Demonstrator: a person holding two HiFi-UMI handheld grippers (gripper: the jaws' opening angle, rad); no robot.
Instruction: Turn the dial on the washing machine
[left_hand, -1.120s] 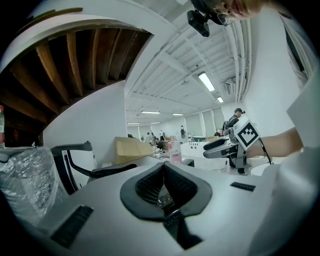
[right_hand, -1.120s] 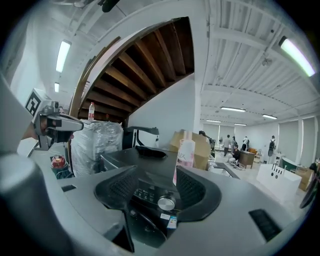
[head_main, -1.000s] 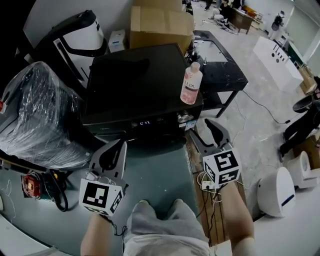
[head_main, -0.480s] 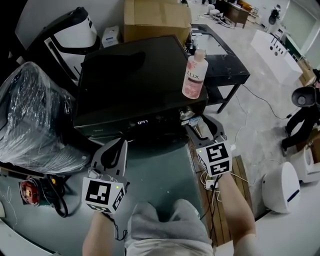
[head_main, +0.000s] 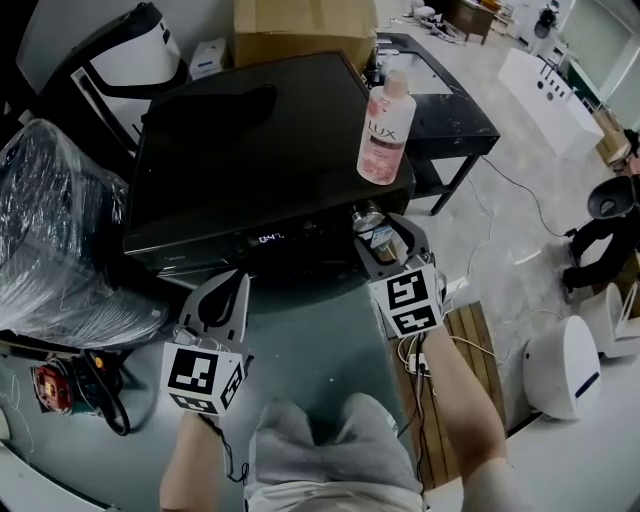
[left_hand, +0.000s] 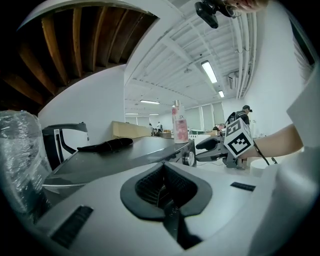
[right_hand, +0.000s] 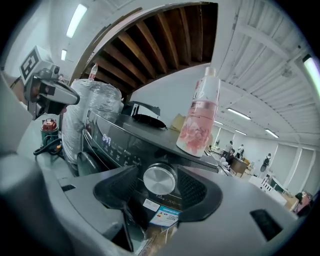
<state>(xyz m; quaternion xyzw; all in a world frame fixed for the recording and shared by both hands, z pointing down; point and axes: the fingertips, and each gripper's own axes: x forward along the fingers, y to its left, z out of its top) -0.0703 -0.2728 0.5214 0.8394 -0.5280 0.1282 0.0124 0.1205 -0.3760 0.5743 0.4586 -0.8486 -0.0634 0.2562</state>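
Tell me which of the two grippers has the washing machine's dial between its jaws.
The right gripper: its open jaws stand on either side of the silver dial. The left gripper hangs low before the washing machine, jaws together on nothing.

Bright ceiling strip lights (left_hand: 209, 71) — strong fisheye warp, dark corners, soft foreground.

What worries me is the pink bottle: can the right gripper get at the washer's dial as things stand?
Probably yes. The right gripper has its jaws apart either side of the dial; the bottle stands higher, on top of the washing machine.
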